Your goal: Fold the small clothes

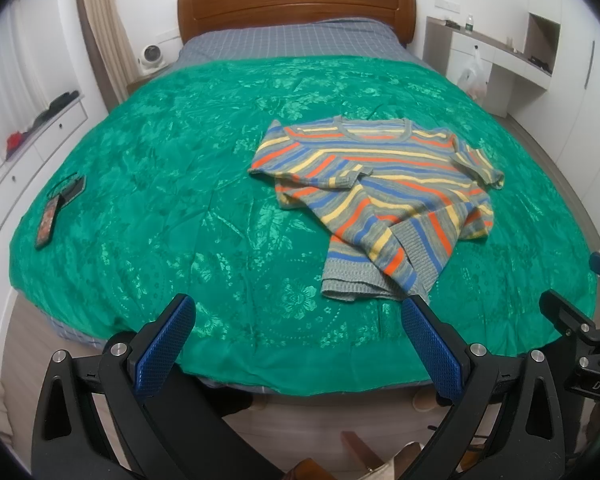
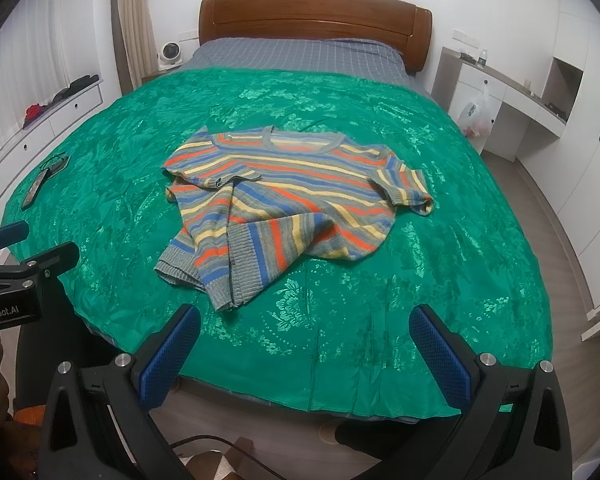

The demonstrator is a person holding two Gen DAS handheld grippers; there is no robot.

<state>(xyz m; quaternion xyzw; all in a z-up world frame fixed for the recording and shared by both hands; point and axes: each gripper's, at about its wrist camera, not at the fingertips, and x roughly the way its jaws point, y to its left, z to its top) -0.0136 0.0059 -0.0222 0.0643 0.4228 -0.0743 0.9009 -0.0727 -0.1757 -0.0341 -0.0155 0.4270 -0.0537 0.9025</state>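
Your striped sweater (image 1: 376, 196) is lying rumpled on the green bedspread (image 1: 160, 200), collar toward the headboard and the hem end bunched toward you, so its long axis runs roughly away from you. Both the left gripper (image 1: 296, 344) and the right gripper (image 2: 304, 356) are spread wide with nothing in them, hovering off the foot of the bed. From the left fingers (image 1: 164, 348) the sweater sits ahead and to the right; from the right it's ahead and slightly left. I'd say the left is nearer that hem corner.
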